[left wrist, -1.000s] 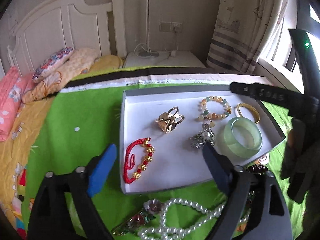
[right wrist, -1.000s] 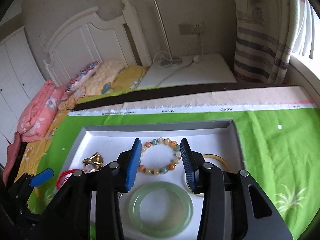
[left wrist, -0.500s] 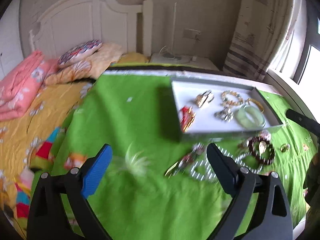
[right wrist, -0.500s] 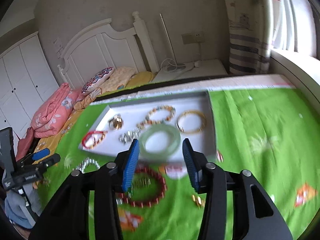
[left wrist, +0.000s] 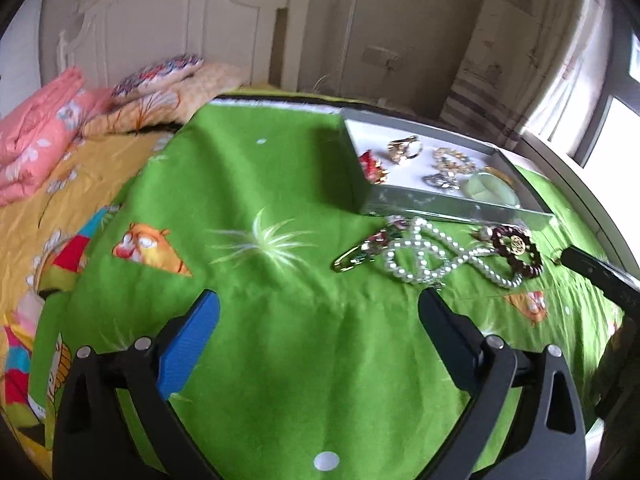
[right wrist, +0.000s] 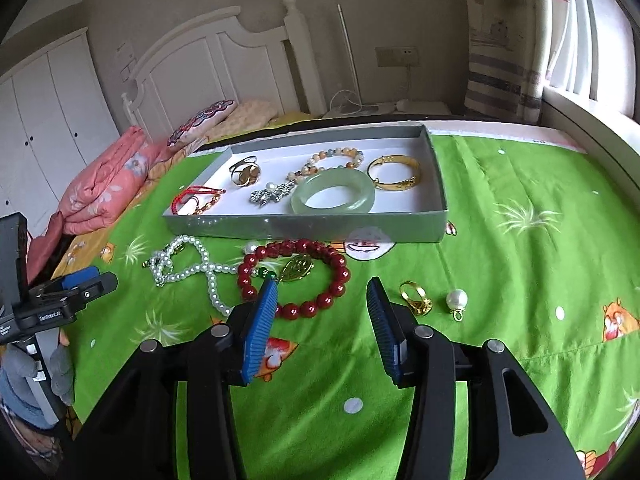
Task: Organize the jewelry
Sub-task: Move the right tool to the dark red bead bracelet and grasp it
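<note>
A grey tray (right wrist: 436, 184) on the green cloth holds a jade bangle (right wrist: 333, 193), a gold bangle (right wrist: 394, 173), a bead bracelet (right wrist: 332, 158), a brooch (right wrist: 272, 194), a gold ring piece (right wrist: 245, 172) and a red cord bracelet (right wrist: 196, 199). In front of it lie a pearl necklace (right wrist: 188, 266), a red bead bracelet (right wrist: 294, 276), a gold ring (right wrist: 416, 298) and a pearl pendant (right wrist: 457, 300). My right gripper (right wrist: 322, 292) is open and empty, just short of the red bracelet. My left gripper (left wrist: 318, 308) is open and empty, well back from the tray (left wrist: 452, 210) and the pearls (left wrist: 432, 256).
The green cloth (right wrist: 520, 264) covers a bed with a white headboard (right wrist: 224, 60). Pink bedding (right wrist: 104, 184) and pillows (left wrist: 160, 80) lie at the far left. A windowsill and curtain (right wrist: 504, 60) are on the right. The left gripper also shows in the right wrist view (right wrist: 72, 292).
Both grippers have pulled back from over the tray toward the near side of the bed. The loose jewelry in front of the tray has come into view. Both stay open.
</note>
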The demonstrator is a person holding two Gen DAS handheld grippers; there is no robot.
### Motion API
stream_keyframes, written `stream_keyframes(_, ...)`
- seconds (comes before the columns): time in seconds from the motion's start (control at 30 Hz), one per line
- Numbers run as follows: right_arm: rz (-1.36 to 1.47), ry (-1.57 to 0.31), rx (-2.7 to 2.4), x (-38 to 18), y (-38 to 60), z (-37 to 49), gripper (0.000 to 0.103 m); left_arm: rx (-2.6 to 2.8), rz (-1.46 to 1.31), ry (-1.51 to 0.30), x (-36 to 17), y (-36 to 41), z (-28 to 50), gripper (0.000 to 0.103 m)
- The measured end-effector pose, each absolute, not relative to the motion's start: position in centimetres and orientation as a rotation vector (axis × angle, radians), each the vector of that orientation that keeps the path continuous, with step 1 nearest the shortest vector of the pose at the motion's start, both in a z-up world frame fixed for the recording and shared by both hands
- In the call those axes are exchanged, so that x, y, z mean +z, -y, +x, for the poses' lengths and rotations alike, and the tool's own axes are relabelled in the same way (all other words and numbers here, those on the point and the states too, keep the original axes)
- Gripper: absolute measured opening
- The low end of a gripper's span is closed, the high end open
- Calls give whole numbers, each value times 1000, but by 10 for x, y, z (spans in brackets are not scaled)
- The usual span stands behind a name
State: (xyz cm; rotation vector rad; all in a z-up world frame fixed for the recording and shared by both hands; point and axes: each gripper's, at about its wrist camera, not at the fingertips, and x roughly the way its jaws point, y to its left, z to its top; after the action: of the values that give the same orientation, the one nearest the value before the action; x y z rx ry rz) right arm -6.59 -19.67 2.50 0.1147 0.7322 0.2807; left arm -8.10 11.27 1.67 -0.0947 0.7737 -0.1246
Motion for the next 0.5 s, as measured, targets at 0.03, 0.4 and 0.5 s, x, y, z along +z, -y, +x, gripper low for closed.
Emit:
stream_keyframes(0.03,100,-742,283,24,194,-65,46,-141,-80,-772,17,-109,-82,100)
stream_keyframes(0.4,-46,-778,311,21,161,-62,46,-225,-16,-804,13,-94,-78,100)
stream_keyframes(0.5,-97,-780,318,21,147,-57,46,-246,-8,-804,12,-93,-79,100)
